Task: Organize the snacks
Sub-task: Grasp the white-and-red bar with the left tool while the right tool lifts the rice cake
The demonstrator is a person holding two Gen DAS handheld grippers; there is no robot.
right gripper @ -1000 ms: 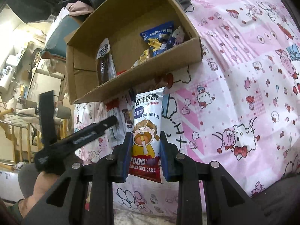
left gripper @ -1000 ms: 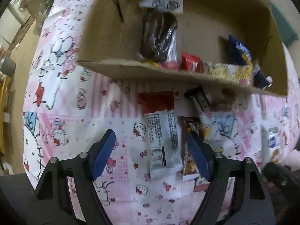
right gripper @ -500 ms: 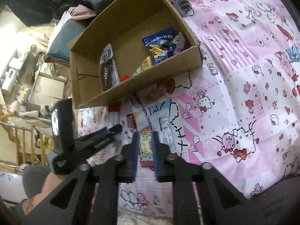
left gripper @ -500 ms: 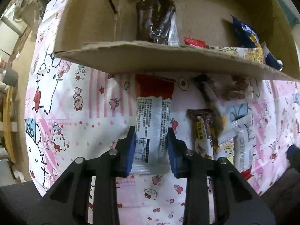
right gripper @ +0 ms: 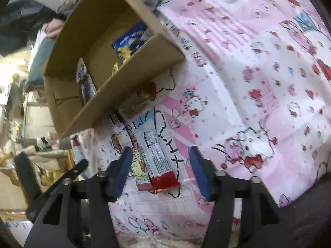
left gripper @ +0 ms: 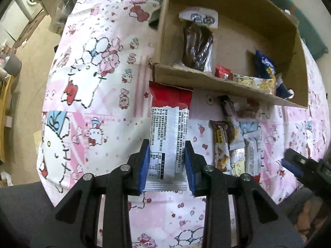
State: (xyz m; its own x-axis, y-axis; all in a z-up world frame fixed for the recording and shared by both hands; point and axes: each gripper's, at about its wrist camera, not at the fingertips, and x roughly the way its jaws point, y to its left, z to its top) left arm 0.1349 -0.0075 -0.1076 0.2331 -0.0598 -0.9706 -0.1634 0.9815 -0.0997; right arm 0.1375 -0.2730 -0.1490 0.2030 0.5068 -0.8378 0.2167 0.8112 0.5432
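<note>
Just before the box (left gripper: 219,83), the left gripper (left gripper: 167,166) has its fingers clamped on a red-and-white packet (left gripper: 168,124), apparently mid-carry, so it must next clear the near wall, while the right gripper (right gripper: 160,172) hangs spread over snacks (right gripper: 154,159) on the cloth (right gripper: 258,78).
</note>
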